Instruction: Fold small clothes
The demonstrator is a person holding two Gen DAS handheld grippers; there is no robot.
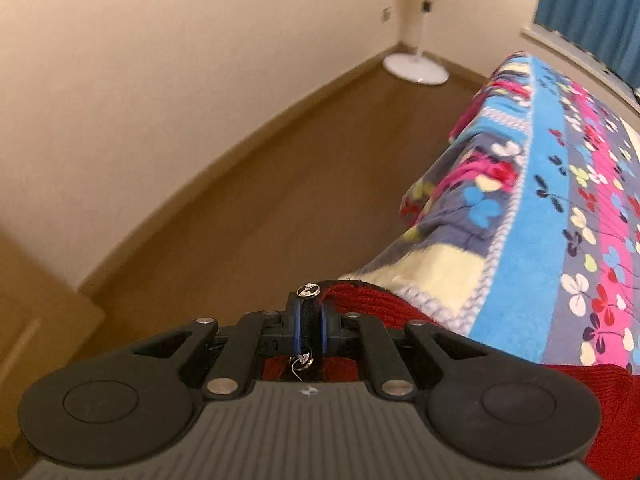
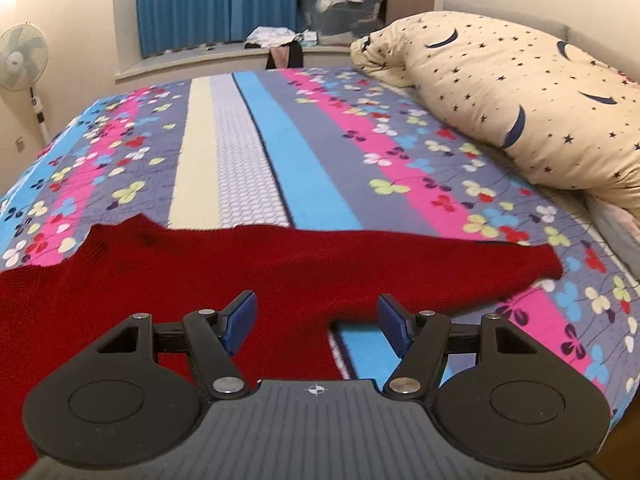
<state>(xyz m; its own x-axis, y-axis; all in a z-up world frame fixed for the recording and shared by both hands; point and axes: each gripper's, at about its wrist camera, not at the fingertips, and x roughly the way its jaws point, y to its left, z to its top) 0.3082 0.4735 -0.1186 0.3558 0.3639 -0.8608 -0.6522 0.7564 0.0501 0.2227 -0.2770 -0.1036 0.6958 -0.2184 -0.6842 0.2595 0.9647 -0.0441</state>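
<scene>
Red knit garment (image 2: 240, 264) lies spread across the near edge of the floral bed (image 2: 320, 152); left tongs (image 1: 309, 322) clenched on its edge, right tongs (image 2: 316, 322) released above it.

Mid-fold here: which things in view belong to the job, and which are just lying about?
Job:
- red knitted garment
- left hand-held gripper, shut on its edge
- right hand-held gripper, open above it
- patterned bedspread, the folding surface

Lying about:
- star-print pillow
- standing fan
- storage bins
- blue curtain
</scene>
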